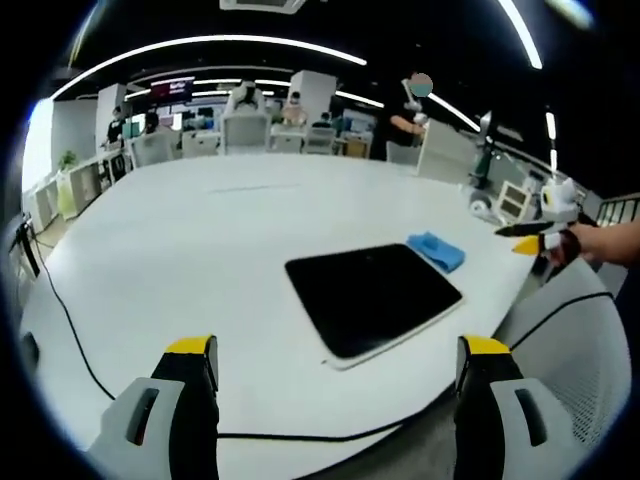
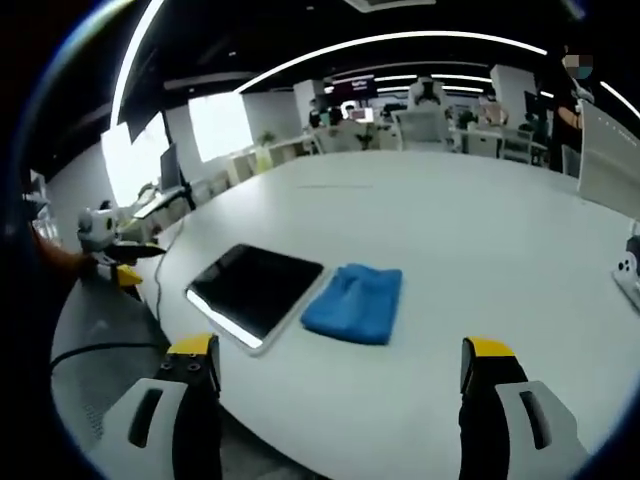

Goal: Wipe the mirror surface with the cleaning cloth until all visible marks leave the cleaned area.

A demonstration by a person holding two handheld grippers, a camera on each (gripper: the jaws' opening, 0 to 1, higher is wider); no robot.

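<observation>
A: Mirror (image 1: 372, 295): where does it lie?

B: Flat on the white table (image 1: 200, 250), near the edge closest to the left gripper view, its dark face up inside a pale frame. The blue cleaning cloth (image 1: 437, 250) lies just beside its far right corner in that view; whether the two touch cannot be told there. In the right gripper view the mirror (image 2: 255, 290) sits left of the cloth (image 2: 355, 302), edges meeting or nearly so.

A: And the surroundings?

B: A black cable (image 1: 70, 330) runs along the table's left side. Behind are office desks, chairs and ceiling light strips (image 1: 220, 45).

A: State of the tongs?

B: The left gripper (image 1: 338, 365) has its yellow-tipped jaws spread wide, holding nothing, above the table edge. The right gripper (image 2: 340, 365) is likewise wide apart and empty, short of the cloth.
</observation>
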